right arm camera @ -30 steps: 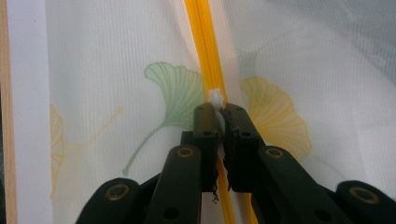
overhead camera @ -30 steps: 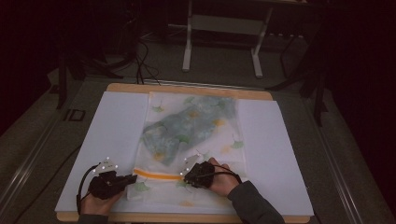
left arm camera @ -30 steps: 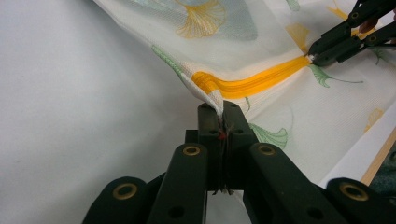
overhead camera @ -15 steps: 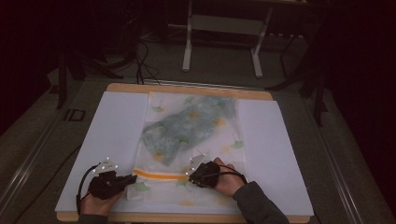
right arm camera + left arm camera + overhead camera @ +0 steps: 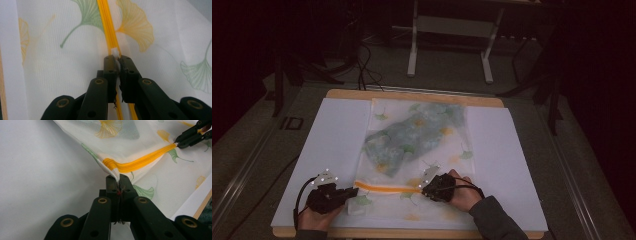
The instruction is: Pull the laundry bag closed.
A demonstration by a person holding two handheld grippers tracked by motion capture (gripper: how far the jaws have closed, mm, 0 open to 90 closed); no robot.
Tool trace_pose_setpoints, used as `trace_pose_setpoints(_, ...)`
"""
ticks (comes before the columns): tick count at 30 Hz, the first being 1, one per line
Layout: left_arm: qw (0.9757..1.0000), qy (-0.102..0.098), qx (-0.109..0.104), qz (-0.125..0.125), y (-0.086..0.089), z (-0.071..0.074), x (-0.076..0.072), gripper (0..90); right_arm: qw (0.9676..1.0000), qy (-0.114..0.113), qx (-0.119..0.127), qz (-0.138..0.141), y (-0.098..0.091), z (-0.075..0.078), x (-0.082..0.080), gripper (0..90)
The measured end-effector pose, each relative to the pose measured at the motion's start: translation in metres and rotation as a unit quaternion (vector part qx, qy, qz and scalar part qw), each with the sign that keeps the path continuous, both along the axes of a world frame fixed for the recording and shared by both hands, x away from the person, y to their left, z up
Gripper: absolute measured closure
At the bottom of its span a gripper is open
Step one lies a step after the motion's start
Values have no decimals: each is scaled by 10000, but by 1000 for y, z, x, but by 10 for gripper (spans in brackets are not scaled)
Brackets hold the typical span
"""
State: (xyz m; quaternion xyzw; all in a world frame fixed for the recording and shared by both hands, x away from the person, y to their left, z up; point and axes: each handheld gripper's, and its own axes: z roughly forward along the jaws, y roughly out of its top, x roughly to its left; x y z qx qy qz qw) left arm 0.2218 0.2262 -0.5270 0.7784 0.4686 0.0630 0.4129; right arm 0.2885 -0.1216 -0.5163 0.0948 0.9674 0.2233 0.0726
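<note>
White mesh zip bag printed with green and yellow ginkgo leaves flat at centre of white-covered wooden table, folded blue-green cloth inside. Left gripper clenched on bag's corner at 7 o'clock, by end of orange zipper. Right gripper at 5 o'clock, pinching white zipper pull

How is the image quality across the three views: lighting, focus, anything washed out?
High view: dim and soft, background nearly black, yet the mesh bag and orange zipper read. Left gripper view: bright and even; the left gripper is sharp where it pinches the bag's corner. Right gripper view: bright; the right gripper is sharp, the near zipper slightly blurred.
</note>
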Motion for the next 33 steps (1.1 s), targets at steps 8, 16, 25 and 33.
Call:
trace_pose_setpoints(8, 10000, -1, 22, -11, 0, 1, -1, 886, 10000, -22, -21, -38, -6, 0, -1, 844)
trace_pose_setpoints(16, 10000, 4, 76, -6, -1, 0, -1, 886, 9999, -64, -89, -78, -13, 1, -1, 845)
trace_pose_setpoints(25, 10000, -1, 66, -1, 0, 0, -1, 886, 9998, -56, -116, -167, -23, 1, -2, 844)
trace_pose_setpoints(33, 10000, 1, 65, 1, 0, 0, -1, 886, 9995, -68, -144, -256, -33, 2, -2, 844)
